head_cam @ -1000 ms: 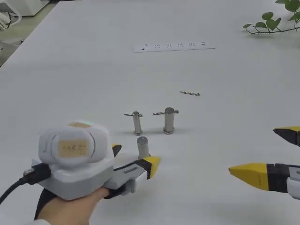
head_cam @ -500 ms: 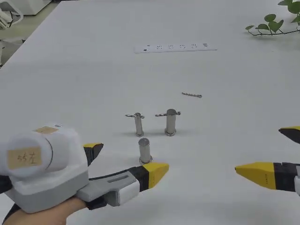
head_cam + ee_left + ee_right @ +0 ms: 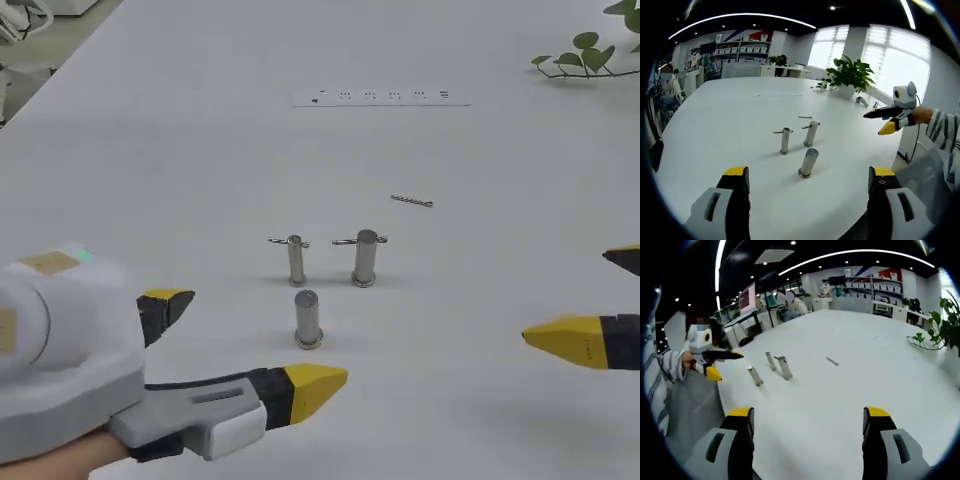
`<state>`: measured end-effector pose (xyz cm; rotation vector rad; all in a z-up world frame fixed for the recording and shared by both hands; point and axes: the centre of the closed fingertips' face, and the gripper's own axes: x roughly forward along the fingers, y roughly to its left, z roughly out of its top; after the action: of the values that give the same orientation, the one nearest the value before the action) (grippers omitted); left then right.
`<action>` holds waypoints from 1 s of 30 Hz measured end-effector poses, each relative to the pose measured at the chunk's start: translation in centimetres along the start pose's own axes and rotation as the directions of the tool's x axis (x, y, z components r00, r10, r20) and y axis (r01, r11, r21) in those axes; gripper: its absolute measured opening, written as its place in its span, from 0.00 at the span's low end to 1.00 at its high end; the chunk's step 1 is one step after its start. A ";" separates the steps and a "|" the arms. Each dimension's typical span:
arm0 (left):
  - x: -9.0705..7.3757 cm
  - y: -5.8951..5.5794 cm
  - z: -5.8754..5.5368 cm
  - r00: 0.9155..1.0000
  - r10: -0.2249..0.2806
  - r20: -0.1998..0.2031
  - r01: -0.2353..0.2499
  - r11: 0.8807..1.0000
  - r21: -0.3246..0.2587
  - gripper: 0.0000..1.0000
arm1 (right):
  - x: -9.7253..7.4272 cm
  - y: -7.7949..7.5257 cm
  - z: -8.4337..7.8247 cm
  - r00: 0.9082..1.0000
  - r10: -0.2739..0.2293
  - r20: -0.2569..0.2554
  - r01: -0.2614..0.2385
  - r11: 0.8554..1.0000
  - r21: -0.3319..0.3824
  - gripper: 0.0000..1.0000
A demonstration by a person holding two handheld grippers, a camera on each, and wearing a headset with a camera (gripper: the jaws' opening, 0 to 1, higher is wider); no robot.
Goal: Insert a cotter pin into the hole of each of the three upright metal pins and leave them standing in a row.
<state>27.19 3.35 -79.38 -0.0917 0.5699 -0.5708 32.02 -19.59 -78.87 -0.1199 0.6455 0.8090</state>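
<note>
Standing on the white table (image 3: 180, 160), the three silver metal pins have their long axis vertical. The back left pin (image 3: 296, 262) and the back right pin (image 3: 364, 260) each carry a thin wire cotter pin through the head. These two wires lie horizontal and run left to right in the head view, sticking out mostly to the left. The front pin (image 3: 307, 320) stands in front of the back left pin, apart from it, and its head is bare. A loose thin metal cotter pin (image 3: 411, 201) lies flat on the table behind and to the right of the group. Its long axis runs left to right, a little slanted; which end is the loop I cannot tell. The left gripper (image 3: 240, 340), with yellow-tipped jaws, is spread wide and holds nothing. The right gripper (image 3: 575, 297) is also spread and empty. One second ago the left jaws stood close on both sides of the front pin. Now this gripper is drawn back toward the person, and the pin stands free ahead of the jaw tips. The pins have not moved.
</note>
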 end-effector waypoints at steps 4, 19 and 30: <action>-0.4 0.3 0.3 1.000 0.012 0.001 -0.012 1.000 0.015 0.99 | 0.6 -0.8 1.1 1.000 0.014 -0.025 -0.015 0.999 -0.041 0.91; -1.2 -0.1 1.8 0.999 0.025 0.045 -0.025 1.000 0.008 0.99 | 4.7 -1.0 3.3 0.976 0.111 -0.189 -0.157 0.956 -0.249 0.82; -1.2 -0.1 2.0 0.998 0.026 0.060 -0.024 0.999 -0.035 0.99 | 8.7 -1.7 3.9 0.940 0.145 -0.310 -0.248 0.911 -0.328 0.74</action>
<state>27.45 3.77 -77.09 -0.1340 0.5218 -0.5325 39.53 -13.94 -81.00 -0.5216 0.7768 1.1178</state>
